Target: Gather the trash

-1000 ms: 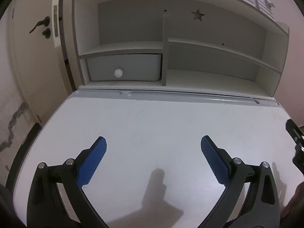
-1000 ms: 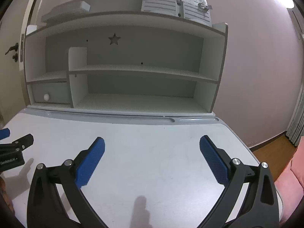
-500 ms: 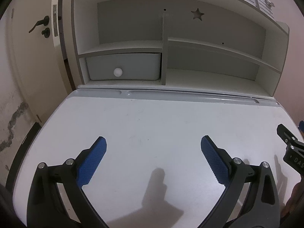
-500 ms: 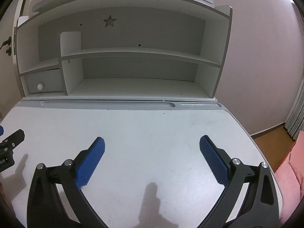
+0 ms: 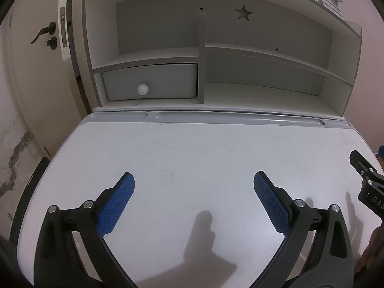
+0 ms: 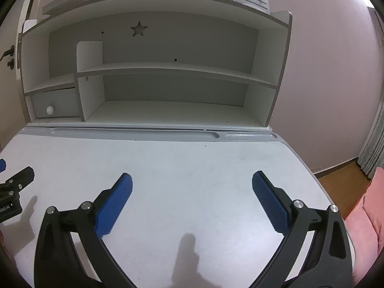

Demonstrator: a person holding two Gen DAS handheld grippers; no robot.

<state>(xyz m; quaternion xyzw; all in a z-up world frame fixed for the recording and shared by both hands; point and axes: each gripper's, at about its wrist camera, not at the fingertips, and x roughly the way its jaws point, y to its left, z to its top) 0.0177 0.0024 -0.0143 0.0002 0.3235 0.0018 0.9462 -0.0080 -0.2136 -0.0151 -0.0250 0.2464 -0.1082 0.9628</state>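
No trash shows in either view. My left gripper (image 5: 194, 180) hangs open over the near part of a white desk top (image 5: 192, 148), nothing between its blue pads. My right gripper (image 6: 192, 180) is open too, over the same desk top (image 6: 192, 163), its pads bare. Part of the right gripper's black body (image 5: 367, 184) pokes in at the right edge of the left wrist view. The left gripper's black body (image 6: 14, 192) shows at the left edge of the right wrist view.
A white shelf unit (image 6: 153, 72) stands at the back of the desk, with a small drawer with a round knob (image 5: 143, 88) at lower left. A grey pen groove (image 5: 216, 116) runs along the back. A door (image 5: 36, 48) is left; pink fabric (image 6: 369, 216) lies right.
The right gripper has tilted and shifted, so the shelf sits lower and nearer in its view than a second ago. Its body has come further into the left wrist view. The left gripper has barely moved.
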